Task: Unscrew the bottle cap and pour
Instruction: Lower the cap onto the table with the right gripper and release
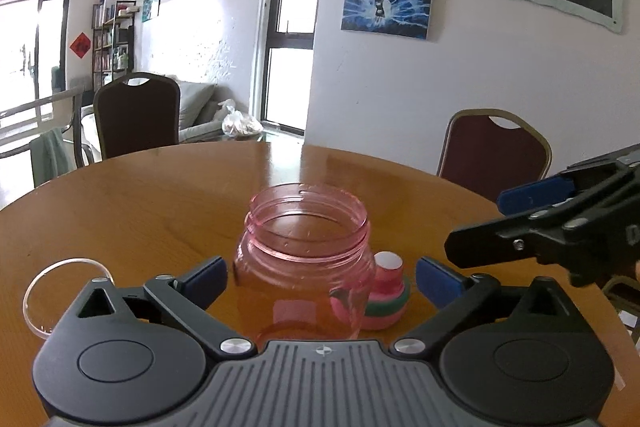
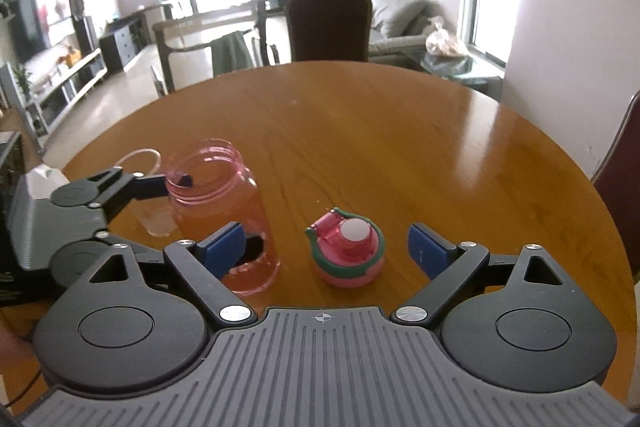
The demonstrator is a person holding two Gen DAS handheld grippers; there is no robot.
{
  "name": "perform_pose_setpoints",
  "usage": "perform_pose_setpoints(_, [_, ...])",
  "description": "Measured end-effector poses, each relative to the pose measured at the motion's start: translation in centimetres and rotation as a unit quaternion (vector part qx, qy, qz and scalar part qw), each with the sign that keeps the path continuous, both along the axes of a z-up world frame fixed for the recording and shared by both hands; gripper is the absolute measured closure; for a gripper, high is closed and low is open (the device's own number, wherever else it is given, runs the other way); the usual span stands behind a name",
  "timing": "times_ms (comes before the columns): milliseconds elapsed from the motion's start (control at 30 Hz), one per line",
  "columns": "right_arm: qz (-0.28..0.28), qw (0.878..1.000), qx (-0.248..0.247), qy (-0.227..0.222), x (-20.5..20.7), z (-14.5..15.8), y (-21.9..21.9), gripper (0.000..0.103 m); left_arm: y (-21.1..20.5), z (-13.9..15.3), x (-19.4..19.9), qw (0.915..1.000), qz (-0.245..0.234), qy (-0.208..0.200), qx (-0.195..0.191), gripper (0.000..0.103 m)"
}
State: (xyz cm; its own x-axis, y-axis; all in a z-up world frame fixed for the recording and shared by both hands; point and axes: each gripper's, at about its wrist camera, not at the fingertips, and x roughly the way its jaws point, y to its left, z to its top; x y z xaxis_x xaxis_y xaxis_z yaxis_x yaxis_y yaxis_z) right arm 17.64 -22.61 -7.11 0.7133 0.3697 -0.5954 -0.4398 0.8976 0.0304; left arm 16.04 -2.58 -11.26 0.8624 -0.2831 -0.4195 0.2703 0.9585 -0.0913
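Note:
A clear pink bottle [image 1: 304, 267] stands upright on the round wooden table [image 2: 400, 147], its wide threaded mouth uncapped and amber liquid inside. My left gripper [image 1: 320, 281] is open, with one blue pad on each side of the bottle and a gap on the right side. The pink and green cap [image 2: 346, 253] rests on the table just right of the bottle. My right gripper [image 2: 326, 251] is open, and the cap sits loose on the table between its fingers. In the left wrist view the cap [image 1: 386, 295] shows partly behind the bottle.
An empty clear glass [image 2: 156, 223] stands on the table beyond the bottle, near the table's left edge. Two dark chairs [image 1: 136, 115] [image 1: 492, 151] stand at the far rim. Bare wood stretches across the far half of the table.

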Motion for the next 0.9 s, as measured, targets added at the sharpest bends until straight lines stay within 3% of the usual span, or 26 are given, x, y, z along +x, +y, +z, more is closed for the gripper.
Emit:
perform_pose_setpoints(167, [-0.005, 1.0, 0.001, -0.006, -0.7, 1.0, -0.3, 0.008, -0.6, 0.1, -0.2, 0.9998, 0.008, 0.011, 0.015, 0.001])
perform_pose_setpoints(500, [-0.002, 1.0, 0.013, -0.016, -3.0, 2.5, 0.0, 0.007, 0.3, 1.1, -1.9, 0.9987, 0.037, 0.031, -0.013, 0.001])
perform_pose_setpoints(767, [-0.003, 1.0, 0.014, -0.013, -3.8, 2.2, 0.4, 0.007, -0.4, 1.6, -3.2, 0.999, 0.032, 0.014, 0.028, 0.001])
perform_pose_setpoints(900, [-0.005, 1.0, 0.012, -0.018, -3.9, 2.4, 0.2, 0.007, -0.4, 1.9, -3.1, 0.9992, 0.031, 0.009, 0.026, 0.001])
